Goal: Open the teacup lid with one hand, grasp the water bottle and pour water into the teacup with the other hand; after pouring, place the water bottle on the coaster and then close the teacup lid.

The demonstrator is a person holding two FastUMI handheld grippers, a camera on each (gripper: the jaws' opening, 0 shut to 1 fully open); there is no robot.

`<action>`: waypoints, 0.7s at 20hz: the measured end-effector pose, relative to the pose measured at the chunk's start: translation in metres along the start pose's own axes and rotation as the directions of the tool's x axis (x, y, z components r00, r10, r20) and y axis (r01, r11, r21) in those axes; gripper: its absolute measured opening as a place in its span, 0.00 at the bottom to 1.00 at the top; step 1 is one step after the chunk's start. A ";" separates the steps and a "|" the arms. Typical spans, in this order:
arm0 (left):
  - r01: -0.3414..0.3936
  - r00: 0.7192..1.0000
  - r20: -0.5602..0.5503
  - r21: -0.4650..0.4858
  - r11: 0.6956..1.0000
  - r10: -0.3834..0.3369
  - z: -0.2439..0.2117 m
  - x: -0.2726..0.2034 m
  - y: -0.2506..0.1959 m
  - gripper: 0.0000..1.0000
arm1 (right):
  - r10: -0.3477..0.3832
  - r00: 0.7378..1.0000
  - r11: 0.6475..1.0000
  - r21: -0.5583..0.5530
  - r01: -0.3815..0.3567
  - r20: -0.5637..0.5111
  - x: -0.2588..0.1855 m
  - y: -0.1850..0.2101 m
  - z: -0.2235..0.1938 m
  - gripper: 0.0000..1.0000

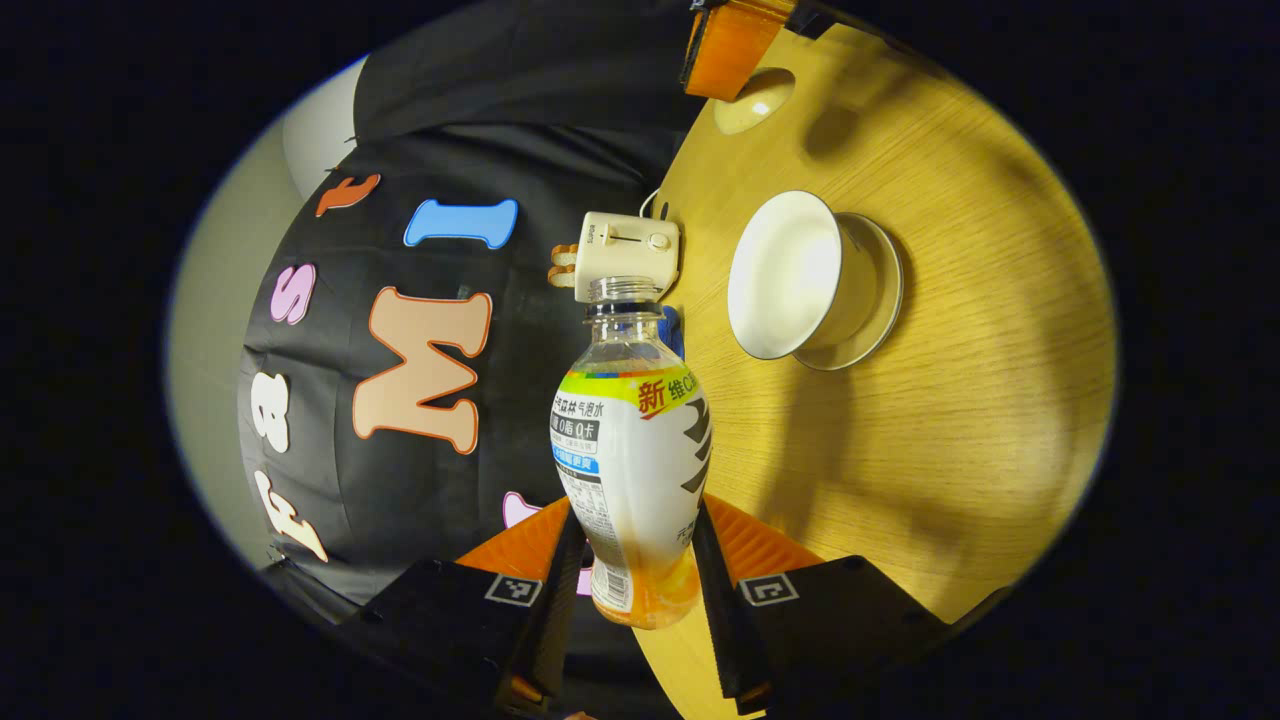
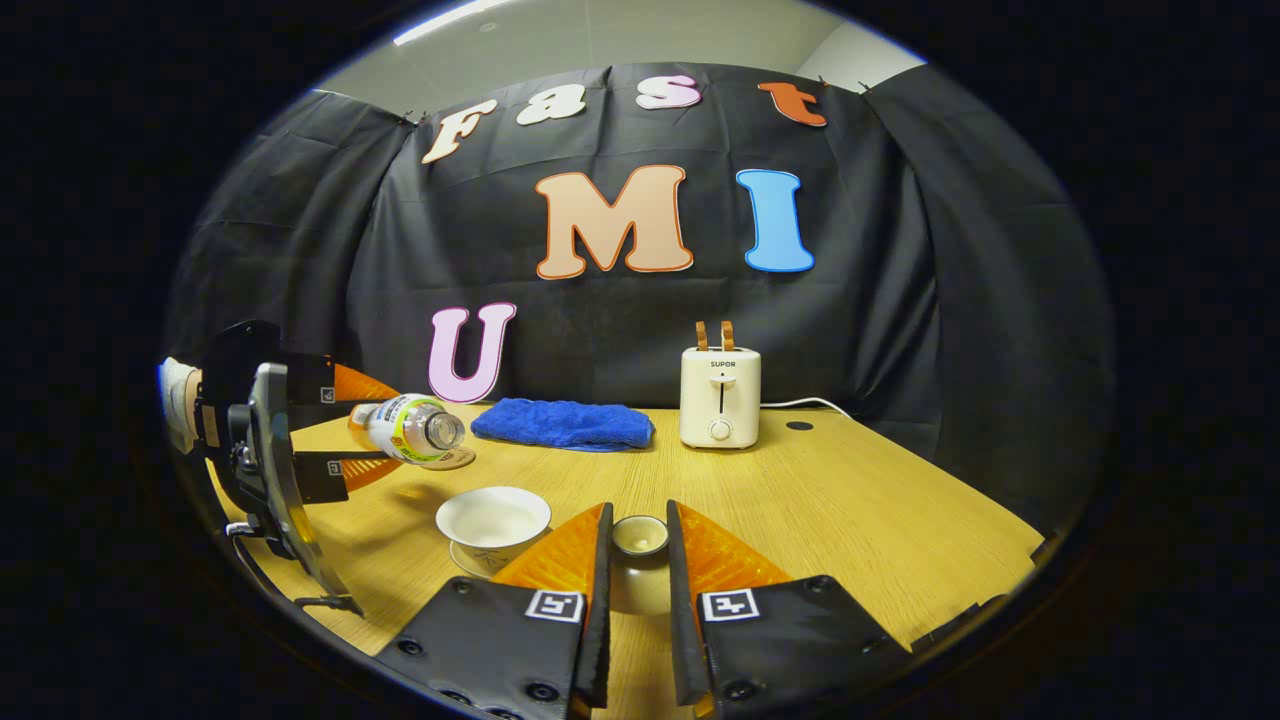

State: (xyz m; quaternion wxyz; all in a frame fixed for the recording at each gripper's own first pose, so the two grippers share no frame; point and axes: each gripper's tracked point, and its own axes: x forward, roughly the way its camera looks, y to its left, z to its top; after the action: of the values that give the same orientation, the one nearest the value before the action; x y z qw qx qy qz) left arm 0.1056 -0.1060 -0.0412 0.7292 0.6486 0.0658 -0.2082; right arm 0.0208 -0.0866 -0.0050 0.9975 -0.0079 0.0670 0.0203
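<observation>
An uncapped water bottle [image 1: 630,440] with a white and yellow label lies tipped on its side, and my left gripper [image 1: 638,520] is shut on its lower body. Its mouth points toward the open white teacup [image 1: 790,275] on a saucer [image 1: 875,300]. In the right gripper view the bottle [image 2: 410,428] hangs level, up and left of the teacup [image 2: 493,520], and I see no stream of water. My right gripper [image 2: 638,520] is shut on the teacup lid [image 2: 640,540], held just right of the cup. A round coaster [image 2: 455,460] lies behind the bottle's mouth.
A folded blue towel [image 2: 563,424] and a cream toaster [image 2: 720,398] with its cord stand at the back of the wooden table [image 2: 850,500]. The left gripper's body and the hand holding it [image 2: 250,450] sit at the table's left edge.
</observation>
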 end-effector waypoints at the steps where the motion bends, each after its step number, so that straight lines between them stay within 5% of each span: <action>1: 0.003 1.000 0.004 0.021 1.000 -0.003 -0.001 -0.002 0.000 0.57 | 0.003 1.000 1.000 0.002 -0.003 0.001 0.001 0.001 0.000 0.31; 14: 0.041 0.998 -0.048 0.245 0.969 -0.030 -0.013 0.001 0.001 0.57 | -0.004 1.000 1.000 0.012 0.003 0.021 -0.003 -0.006 0.009 0.31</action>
State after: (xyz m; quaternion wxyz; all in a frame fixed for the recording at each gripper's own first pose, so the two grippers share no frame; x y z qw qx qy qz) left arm 0.1089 -0.0931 -0.0428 0.6377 0.7371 0.0669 -0.2135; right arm 0.0196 -0.0924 0.0047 0.9982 -0.0020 0.0565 0.0183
